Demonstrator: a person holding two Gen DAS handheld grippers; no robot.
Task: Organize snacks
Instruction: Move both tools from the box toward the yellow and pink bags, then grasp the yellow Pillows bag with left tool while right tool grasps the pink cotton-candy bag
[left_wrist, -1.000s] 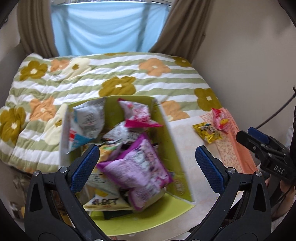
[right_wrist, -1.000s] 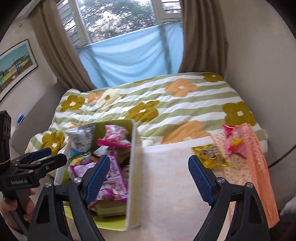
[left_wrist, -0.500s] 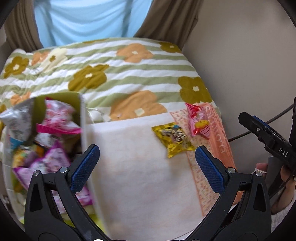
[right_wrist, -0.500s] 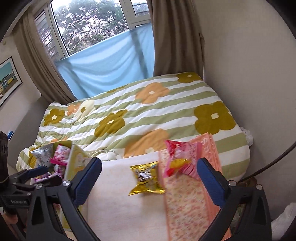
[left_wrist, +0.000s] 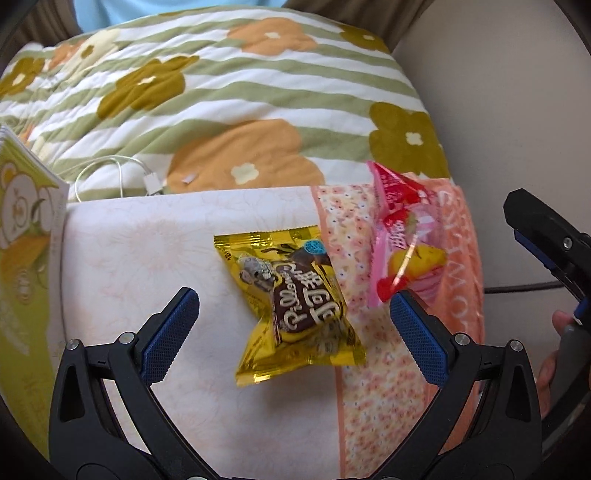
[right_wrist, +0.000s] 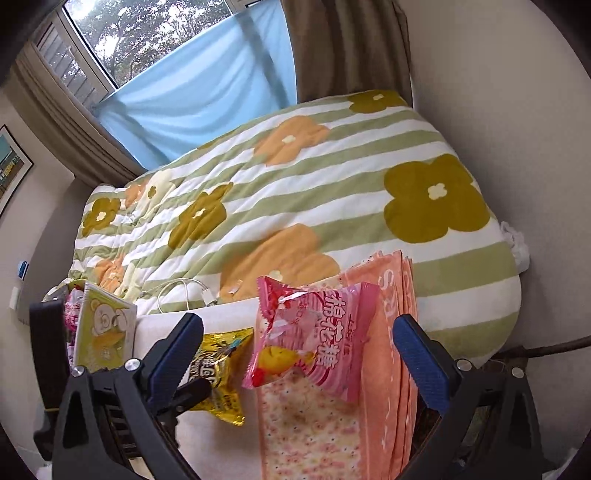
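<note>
Left tongs (left_wrist: 293, 314): mine, spread wide and holding nothing, blue pads to either side of the yellow packet.
Right tongs (right_wrist: 297, 349): also gaping wide and empty, hovering over the pink packet.
Yellow chocolate snack packet (left_wrist: 293, 301): lies flat on the counter between my left pads, touching neither; in the right view (right_wrist: 218, 373) it sits just behind my right tongs' left pad, partly hidden by it.
Pink marshmallow packet (right_wrist: 314, 339): between my right pads, resting on the floral cloth; in the left view (left_wrist: 402, 240) it is just beyond my left tongs' right pad.
Pink floral cloth (right_wrist: 306, 424): folded, under the pink packet, running toward me along the counter's right side.
Counter (left_wrist: 147, 258): pale patterned top, under the yellow packet.
Green snack box (right_wrist: 103, 328): far left of my right tongs, bear printed on its side, packets showing inside.
Bed quilt (right_wrist: 295, 177): green stripes and flowers, beyond both tongs.
White cable (left_wrist: 114, 177): coiled on the quilt, ahead-left of my left tongs.
</note>
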